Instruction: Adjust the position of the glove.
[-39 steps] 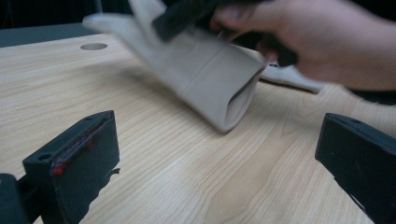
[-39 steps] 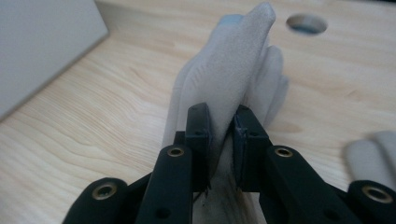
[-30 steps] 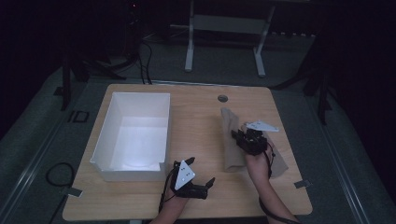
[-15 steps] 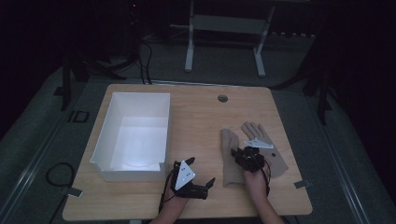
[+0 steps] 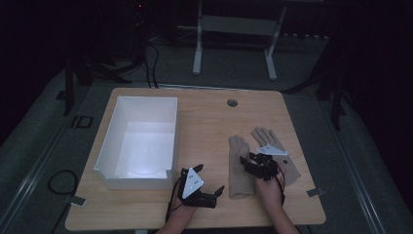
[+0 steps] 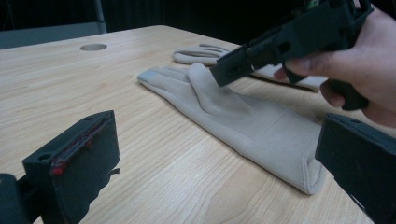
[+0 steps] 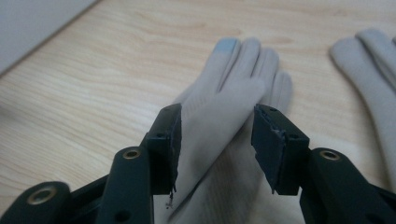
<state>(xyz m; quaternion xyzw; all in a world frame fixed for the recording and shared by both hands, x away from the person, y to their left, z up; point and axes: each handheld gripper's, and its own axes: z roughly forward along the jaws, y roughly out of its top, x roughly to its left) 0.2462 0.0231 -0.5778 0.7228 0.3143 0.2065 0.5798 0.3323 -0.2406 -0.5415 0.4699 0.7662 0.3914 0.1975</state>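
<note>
Two gloves lie flat; the near glove [image 7: 224, 116] runs lengthwise directly beneath the spread right gripper [image 7: 215, 140], while the left gripper [image 5: 202, 187], also spread, rests apart.

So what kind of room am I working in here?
Probably a dim lab or recording studio: a light wooden table on grey carpet, a white metal stand behind it, and black cables trailing across the floor.

Beige glove [image 6: 243, 116] flat on table [image 6: 70, 88]; right gripper [image 6: 229, 70] touching it.
</note>
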